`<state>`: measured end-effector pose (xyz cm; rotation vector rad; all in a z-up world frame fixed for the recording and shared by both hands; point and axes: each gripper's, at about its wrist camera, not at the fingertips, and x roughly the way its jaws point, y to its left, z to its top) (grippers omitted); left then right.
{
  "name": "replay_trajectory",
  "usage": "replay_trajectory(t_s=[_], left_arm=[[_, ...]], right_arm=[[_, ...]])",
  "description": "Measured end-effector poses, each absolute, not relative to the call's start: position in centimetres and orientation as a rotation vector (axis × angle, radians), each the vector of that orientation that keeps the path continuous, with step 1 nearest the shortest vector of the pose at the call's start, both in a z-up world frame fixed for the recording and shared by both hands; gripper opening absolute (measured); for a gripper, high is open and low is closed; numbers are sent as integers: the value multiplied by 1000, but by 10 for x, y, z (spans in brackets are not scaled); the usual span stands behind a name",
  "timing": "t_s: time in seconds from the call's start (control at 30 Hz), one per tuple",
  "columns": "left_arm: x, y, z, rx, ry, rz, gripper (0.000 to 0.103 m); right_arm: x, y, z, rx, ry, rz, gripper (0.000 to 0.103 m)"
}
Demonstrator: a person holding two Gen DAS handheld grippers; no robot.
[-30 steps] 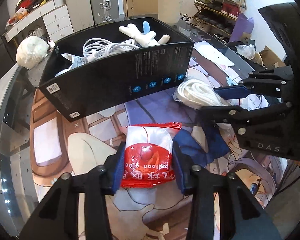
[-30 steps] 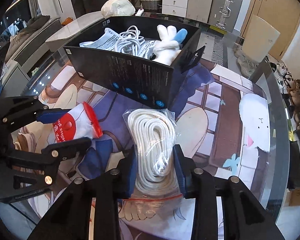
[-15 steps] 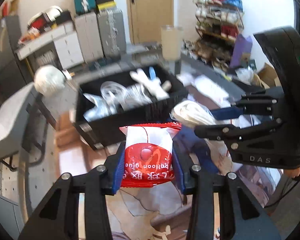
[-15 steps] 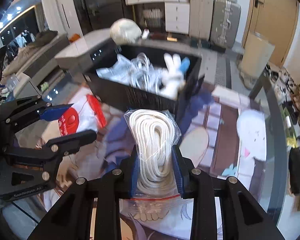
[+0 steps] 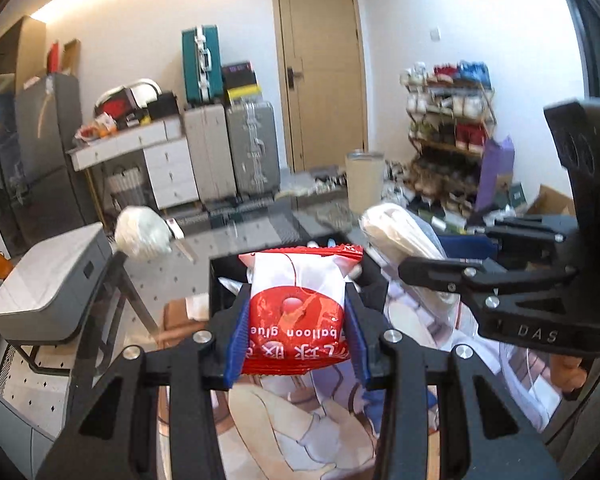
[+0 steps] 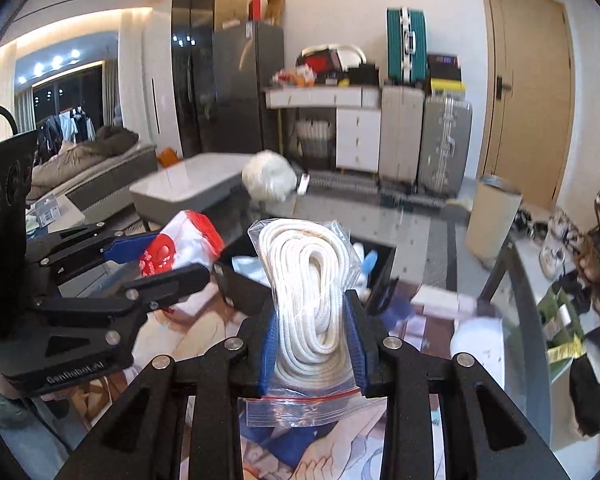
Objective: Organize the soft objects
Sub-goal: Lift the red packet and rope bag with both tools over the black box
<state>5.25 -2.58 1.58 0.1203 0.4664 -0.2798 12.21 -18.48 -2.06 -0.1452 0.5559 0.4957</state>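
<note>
My left gripper [image 5: 296, 344] is shut on a red and white balloon glue packet [image 5: 298, 312] and holds it up in the air. My right gripper [image 6: 312, 344] is shut on a clear zip bag of coiled white rope [image 6: 308, 296], also lifted. Each gripper shows in the other's view: the right one with the rope bag [image 5: 404, 240], the left one with the packet [image 6: 176, 248]. The black box [image 6: 244, 292] lies below and ahead, mostly hidden behind the held things. A white and blue plush [image 6: 366, 268] peeks out of it.
The glass table carries a printed cartoon mat [image 6: 188, 332]. A white bundle [image 5: 142, 234] sits at its far left corner. A beige bin [image 6: 492, 220], suitcases [image 5: 252, 148] and a shoe rack [image 5: 448, 136] stand behind the table.
Both grippers have risen from the mat and tilted up with their loads. The box has dropped low in both views and the room behind now fills the frames.
</note>
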Motion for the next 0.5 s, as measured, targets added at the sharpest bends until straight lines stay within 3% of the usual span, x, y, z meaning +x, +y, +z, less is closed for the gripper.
replay_trajectory(t_s=[0.5], left_arm=[[58,-16,21,100,411,-265,41]], right_arm=[[110,-188,-3,-120,433,484,30]])
